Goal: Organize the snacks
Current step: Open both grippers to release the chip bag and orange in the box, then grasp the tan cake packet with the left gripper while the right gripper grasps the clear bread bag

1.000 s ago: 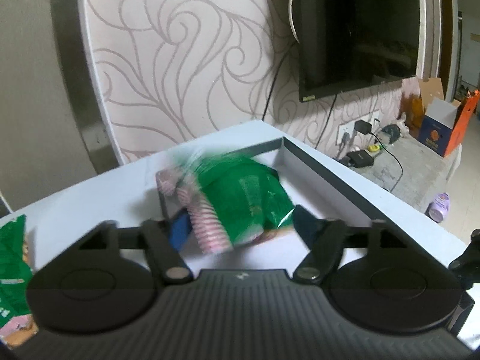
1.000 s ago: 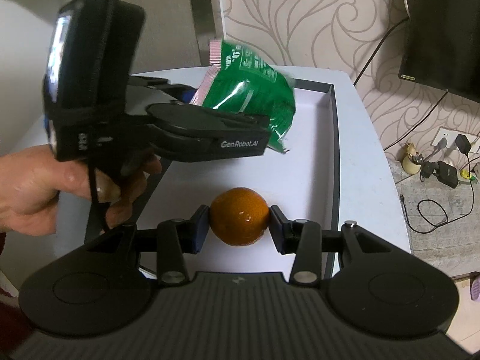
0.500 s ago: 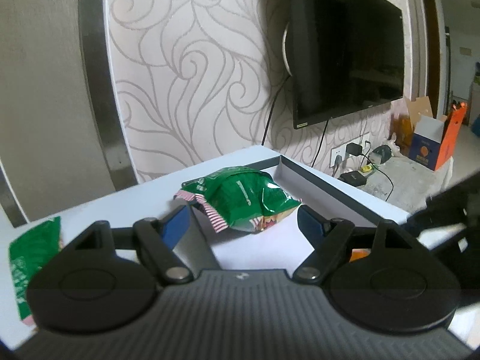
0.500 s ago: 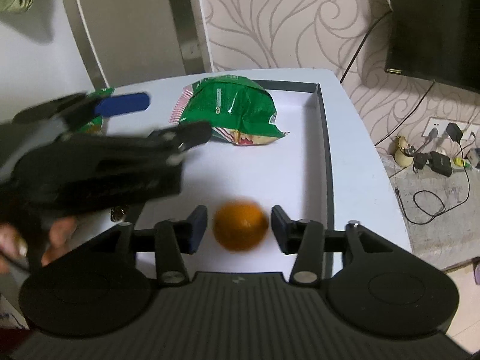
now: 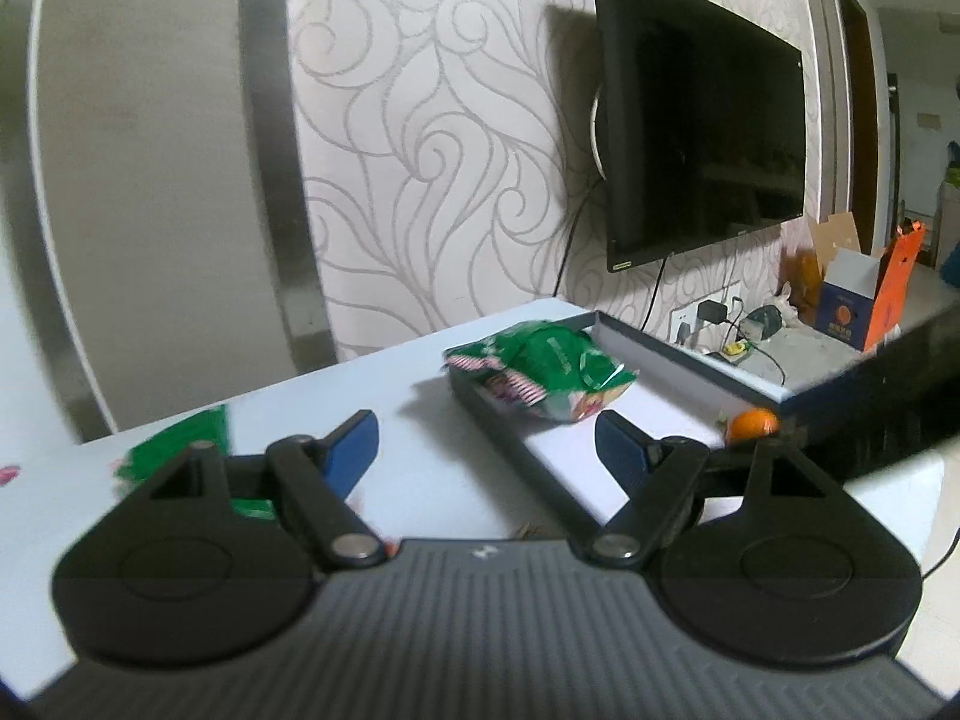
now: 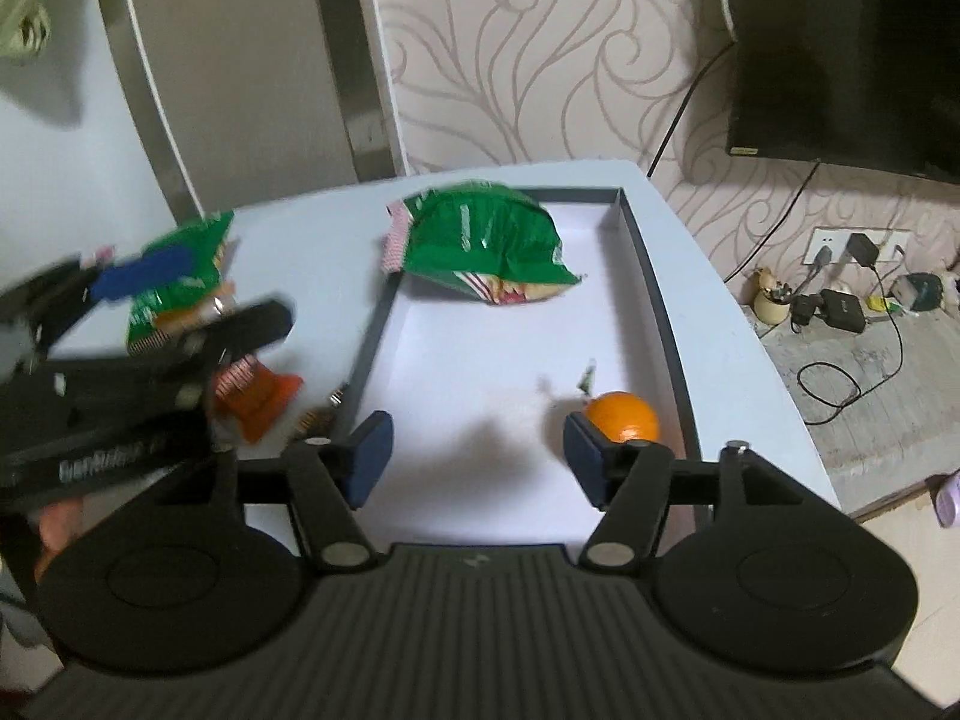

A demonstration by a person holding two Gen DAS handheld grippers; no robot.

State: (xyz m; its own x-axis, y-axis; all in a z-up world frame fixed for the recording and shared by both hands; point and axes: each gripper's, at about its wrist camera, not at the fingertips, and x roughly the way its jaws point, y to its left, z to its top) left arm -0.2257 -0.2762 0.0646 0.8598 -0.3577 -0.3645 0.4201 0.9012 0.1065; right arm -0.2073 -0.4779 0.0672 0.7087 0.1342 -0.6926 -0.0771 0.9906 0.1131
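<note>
A shallow tray [image 6: 654,276] with a white floor and a dark rim lies on the pale table. A green snack bag [image 6: 480,234] [image 5: 540,372] rests over its far left corner. An orange [image 6: 624,417] [image 5: 753,423] lies in the tray by the right rim. My right gripper [image 6: 478,456] hangs over the tray's near end, its jaws opening with nothing between them. The orange sits just beyond its right finger. My left gripper [image 5: 486,444] [image 6: 237,288] is open and empty, left of the tray above the table. A second green bag [image 6: 180,276] [image 5: 180,450] lies beneath it.
A small orange-red packet [image 6: 258,396] and tiny wrapped sweets [image 6: 312,420] lie on the table by the tray's left rim. A TV [image 5: 702,144] hangs on the patterned wall. Sockets and cables [image 6: 840,300] are on the floor to the right. A hand [image 6: 54,528] holds the left gripper.
The right jaws widened off the orange, which now lies to their right. The left gripper drew back out of the tray to the left, leaving the green bag there.
</note>
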